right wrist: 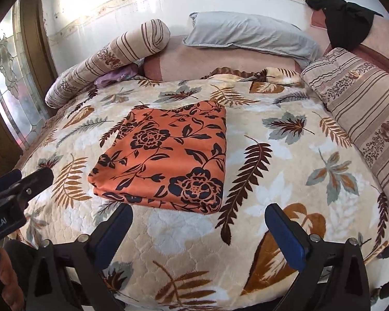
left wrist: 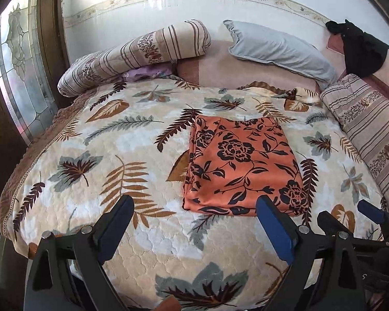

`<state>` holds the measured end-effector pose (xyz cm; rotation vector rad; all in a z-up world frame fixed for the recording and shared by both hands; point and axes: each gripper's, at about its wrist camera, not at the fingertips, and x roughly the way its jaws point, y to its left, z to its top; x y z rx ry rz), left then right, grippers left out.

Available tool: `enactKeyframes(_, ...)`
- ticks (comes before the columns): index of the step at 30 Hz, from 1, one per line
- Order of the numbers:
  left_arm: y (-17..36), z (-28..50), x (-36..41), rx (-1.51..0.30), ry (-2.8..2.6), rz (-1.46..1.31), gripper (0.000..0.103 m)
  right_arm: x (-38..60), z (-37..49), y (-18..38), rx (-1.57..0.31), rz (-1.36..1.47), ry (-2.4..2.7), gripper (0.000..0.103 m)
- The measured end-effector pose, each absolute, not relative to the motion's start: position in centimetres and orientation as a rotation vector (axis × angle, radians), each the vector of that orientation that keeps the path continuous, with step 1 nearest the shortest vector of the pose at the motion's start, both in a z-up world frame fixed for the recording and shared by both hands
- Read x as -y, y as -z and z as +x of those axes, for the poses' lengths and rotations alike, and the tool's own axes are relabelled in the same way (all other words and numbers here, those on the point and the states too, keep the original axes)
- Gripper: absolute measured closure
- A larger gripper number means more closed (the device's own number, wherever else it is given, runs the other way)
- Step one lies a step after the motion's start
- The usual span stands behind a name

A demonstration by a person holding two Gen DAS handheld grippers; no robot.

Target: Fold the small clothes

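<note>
The orange cloth with a black rose-and-leaf print (right wrist: 163, 158) lay folded into a flat, neat rectangle on the cream, leaf-patterned quilted bedspread (right wrist: 259, 202), layered edges showing along its near side (the top face smooth). The left gripper (left wrist: 194, 223) stood spread wide just short of the cloth's near edge, holding nothing. The right gripper (right wrist: 198, 229) was likewise spread and empty, near that edge.
</note>
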<state>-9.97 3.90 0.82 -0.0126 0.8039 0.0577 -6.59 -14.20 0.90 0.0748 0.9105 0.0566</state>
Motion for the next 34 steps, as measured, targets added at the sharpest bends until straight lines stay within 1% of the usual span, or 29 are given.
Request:
enactKeyframes(17,-0.3,-8.7,-4.1,-0.835,-0.055,-0.006,0.008,13.7,-5.4,-0.2,-0.927,0.063,-0.055,0.000)
enactKeyframes(34,-0.5,-7.3,-3.4,-0.813,0.007,-0.037,0.008,14.0,-4.7,0.1,-0.933,0.048,-0.049,0.000)
